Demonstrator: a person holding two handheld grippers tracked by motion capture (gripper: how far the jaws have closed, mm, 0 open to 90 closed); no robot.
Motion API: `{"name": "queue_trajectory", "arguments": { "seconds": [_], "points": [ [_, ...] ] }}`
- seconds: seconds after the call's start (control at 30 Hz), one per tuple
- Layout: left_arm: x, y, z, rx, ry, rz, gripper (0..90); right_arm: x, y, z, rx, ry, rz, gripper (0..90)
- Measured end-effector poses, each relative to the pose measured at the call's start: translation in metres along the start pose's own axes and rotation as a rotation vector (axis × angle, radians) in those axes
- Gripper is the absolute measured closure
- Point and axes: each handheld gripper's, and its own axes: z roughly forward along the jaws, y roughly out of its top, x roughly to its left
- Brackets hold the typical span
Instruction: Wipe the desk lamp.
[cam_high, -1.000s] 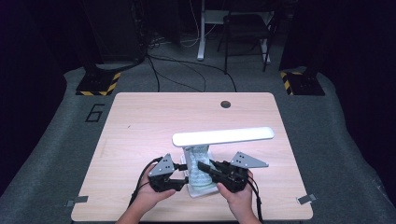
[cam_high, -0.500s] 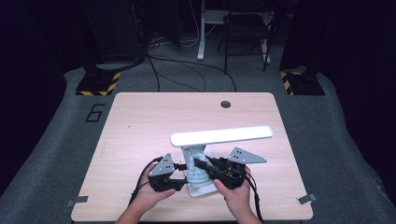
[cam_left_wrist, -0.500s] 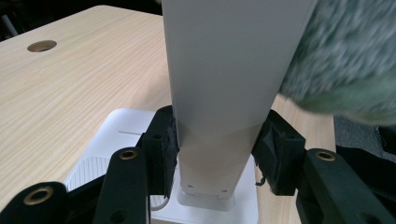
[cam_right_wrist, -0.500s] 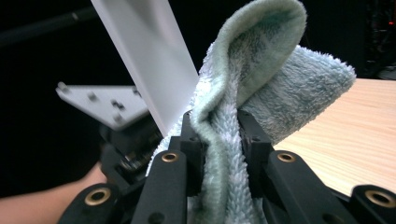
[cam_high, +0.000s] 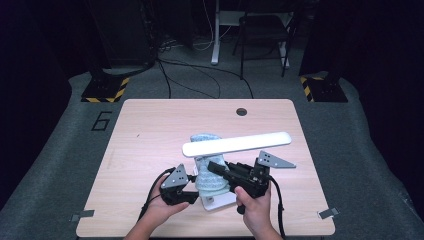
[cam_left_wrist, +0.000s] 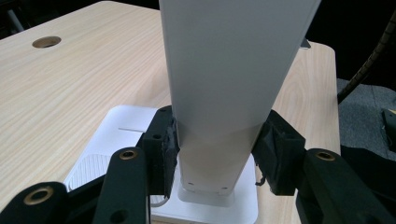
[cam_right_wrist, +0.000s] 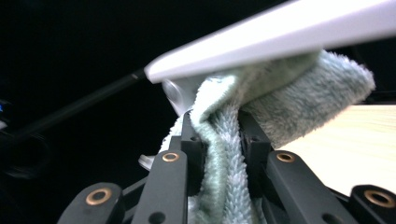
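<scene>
A white desk lamp stands near the table's front edge, with a flat base (cam_high: 220, 202), an upright post and a long head bar (cam_high: 237, 144). My left gripper (cam_high: 194, 192) is shut on the post (cam_left_wrist: 224, 93) just above the base (cam_left_wrist: 126, 135), its pads (cam_left_wrist: 166, 140) pressing both sides. A pale green fluffy cloth (cam_high: 207, 165) wraps the post under the head. My right gripper (cam_high: 214, 169) is shut on that cloth (cam_right_wrist: 299, 102), right below the lamp head (cam_right_wrist: 280, 37), jaws (cam_right_wrist: 219, 140) pinching a fold of it.
The wooden table has a round cable hole (cam_high: 242, 111) at the back, seen also as the hole (cam_left_wrist: 46, 42) in the left gripper view. Cables and chair legs lie on the floor beyond. Tape tabs (cam_high: 327, 213) mark the front corners.
My right gripper has risen along the lamp post with the cloth, which now reaches up under the head. The left gripper has stayed at the post's foot.
</scene>
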Motion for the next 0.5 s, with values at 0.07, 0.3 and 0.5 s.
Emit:
{"name": "queue_trajectory", "arguments": {
  "seconds": [0.07,0.3,0.5],
  "points": [
    [-0.001,0.001,0.001,0.001,0.008,-0.003,53.0,0.001,0.002,-0.001,-0.013,0.01,0.012,75.5],
    [0.0,0.004,0.0,0.022,0.004,0.004,52.4,-0.001,-0.002,-0.006,-0.052,-0.007,-0.022,75.4],
    [0.002,0.018,-0.01,-0.078,0.02,0.027,43.2,-0.001,-0.006,-0.006,-0.086,-0.017,-0.039,75.4]
  ]
}}
